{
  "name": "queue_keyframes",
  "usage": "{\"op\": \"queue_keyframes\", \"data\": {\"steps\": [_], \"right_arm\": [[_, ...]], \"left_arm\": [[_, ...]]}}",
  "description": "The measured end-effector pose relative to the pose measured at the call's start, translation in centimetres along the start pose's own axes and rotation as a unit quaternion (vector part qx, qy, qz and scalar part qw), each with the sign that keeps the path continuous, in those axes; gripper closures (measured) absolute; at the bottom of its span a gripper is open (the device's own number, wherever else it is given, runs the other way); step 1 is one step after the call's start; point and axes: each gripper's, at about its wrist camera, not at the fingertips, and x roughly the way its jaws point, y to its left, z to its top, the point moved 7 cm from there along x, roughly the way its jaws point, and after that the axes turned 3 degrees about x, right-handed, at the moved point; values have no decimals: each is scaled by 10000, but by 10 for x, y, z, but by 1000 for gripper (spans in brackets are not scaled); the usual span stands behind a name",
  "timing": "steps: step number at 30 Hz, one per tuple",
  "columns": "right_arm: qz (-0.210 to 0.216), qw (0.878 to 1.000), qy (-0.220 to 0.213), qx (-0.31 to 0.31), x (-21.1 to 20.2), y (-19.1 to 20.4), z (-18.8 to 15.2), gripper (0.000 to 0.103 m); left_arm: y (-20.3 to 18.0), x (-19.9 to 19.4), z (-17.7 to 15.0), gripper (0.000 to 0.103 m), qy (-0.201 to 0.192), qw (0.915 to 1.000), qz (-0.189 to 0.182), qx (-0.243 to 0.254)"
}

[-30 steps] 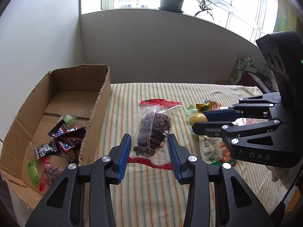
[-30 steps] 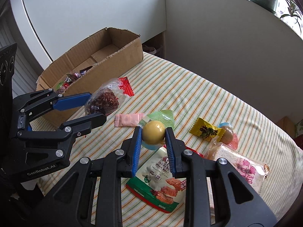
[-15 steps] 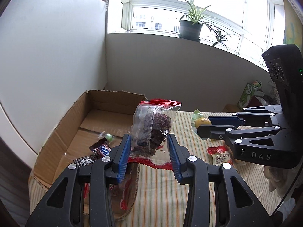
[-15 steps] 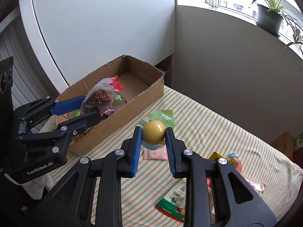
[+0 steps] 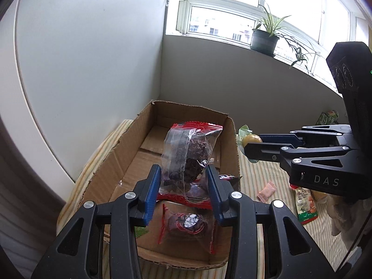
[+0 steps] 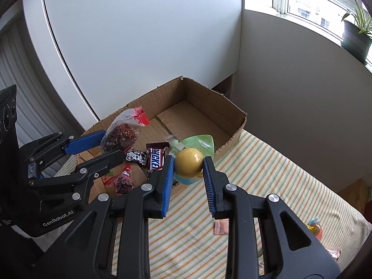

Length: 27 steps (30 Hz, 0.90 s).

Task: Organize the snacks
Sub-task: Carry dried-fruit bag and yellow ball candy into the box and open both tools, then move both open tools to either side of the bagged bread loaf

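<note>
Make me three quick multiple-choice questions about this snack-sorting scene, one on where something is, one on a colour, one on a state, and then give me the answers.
1. Where is the clear bag of dark dried fruit held by the left gripper?
A. Above the open cardboard box
B. Flat on the striped cloth
C. On the windowsill

2. What colour is the round snack in the right gripper?
A. Red
B. Yellow
C. Black

3. What state is the right gripper in?
A. Wide open and empty
B. Shut on the round snack
C. Shut on a chocolate bar

Answers:
1. A, the left wrist view shows the bag between the pads with the box's inside behind and beneath it.
2. B, the ball between the blue pads is yellow.
3. B, both pads press the ball's sides.
</note>
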Motion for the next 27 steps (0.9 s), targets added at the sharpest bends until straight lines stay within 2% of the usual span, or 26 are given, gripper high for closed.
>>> {"op": "queue_keyframes", "data": {"steps": [5,6,8,9,18,25,26,27], "right_arm": [[-37,9999,54,-92,14,10,5,73],[-32,10000,43,-70,15,10,6,67],[-50,10000,-20,-18,13,9,7,56],[-49,10000,-49,-4,12,7,7,53],[-100,9998,-112,147,-4,-8,4,53],[-273,9987,-199,392,-27,-37,-9,53],[-292,9984,-208,429,-31,-41,-12,52],[-326,9981,-228,464,-35,-46,-15,46]], "left_arm": [[15,2,0,64,35,9999,53,-132],[17,3,0,62,47,9998,84,-164],[19,4,-1,51,71,9997,135,-195],[20,5,-1,50,78,9997,153,-197],[11,-2,1,47,-13,9998,98,-177],[-9,-6,1,47,-39,9999,-74,-104],[-13,-7,2,47,-47,9999,-94,-84],[-18,-8,2,47,-66,9999,-98,-52]]}}
